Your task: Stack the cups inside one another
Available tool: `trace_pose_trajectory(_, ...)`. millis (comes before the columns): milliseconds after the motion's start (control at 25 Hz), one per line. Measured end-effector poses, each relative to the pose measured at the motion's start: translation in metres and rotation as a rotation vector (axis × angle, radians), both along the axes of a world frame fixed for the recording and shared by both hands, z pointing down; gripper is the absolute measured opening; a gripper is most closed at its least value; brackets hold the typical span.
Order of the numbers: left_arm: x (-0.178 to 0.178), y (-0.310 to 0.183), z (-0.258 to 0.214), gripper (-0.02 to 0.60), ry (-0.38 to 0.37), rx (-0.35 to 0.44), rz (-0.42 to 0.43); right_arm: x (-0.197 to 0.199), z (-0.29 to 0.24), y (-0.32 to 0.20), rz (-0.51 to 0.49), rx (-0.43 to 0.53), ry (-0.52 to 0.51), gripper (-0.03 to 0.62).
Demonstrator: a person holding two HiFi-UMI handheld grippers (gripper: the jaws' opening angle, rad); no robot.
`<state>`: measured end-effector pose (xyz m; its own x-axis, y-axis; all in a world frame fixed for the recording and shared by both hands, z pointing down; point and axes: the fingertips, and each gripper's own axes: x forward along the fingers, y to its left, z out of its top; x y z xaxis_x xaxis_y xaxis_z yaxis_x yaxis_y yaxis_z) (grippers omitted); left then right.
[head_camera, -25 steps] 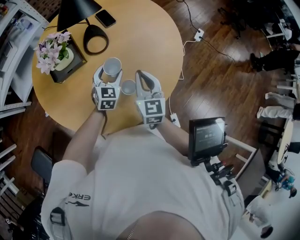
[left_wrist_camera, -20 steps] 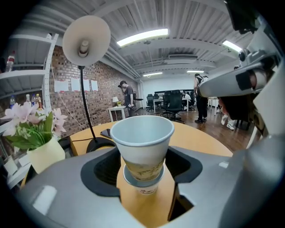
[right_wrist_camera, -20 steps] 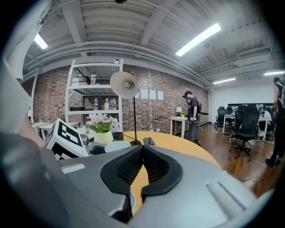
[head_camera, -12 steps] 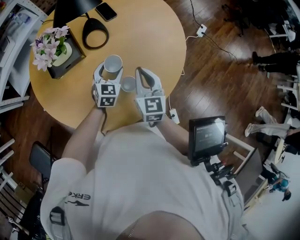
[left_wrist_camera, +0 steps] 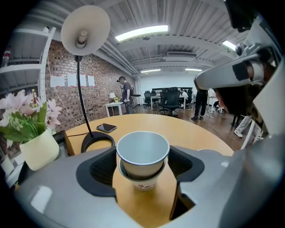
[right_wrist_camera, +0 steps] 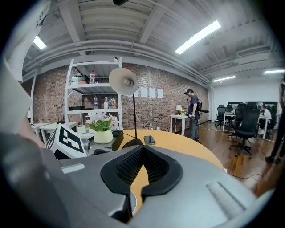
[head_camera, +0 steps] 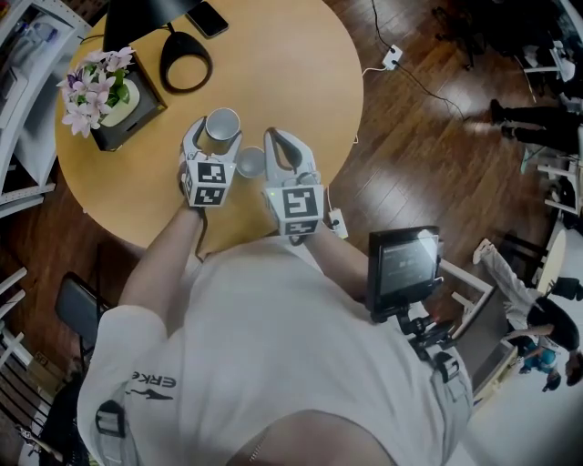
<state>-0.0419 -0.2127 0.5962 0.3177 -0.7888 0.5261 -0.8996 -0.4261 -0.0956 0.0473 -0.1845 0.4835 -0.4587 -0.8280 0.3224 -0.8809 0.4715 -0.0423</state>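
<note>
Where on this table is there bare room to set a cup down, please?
The wide right half of the table, from the phone to the right edge, is bare. The left is crowded: flowers, lamp base, stacked cups and a lone cup.

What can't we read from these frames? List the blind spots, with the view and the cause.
- Print on the lower white paper cup: left gripper view, too small to read.
- How deep the upper white paper cup sits: the lower cup's wall hides its base.
- Loose white paper cup: in the right gripper view, only a sliver of rim shows under the shut jaws of the right gripper.
- Shade of the black desk lamp: head view, cut off by the top edge.
</note>
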Motion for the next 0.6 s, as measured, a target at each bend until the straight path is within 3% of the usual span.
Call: trace_pose_trajectory(600,-0.0053,0.0053,0.0053,0.374,0.014,-0.016,0.03,-0.0066,0.0013,-0.0039,0.009,0.004,0.005,0.015)
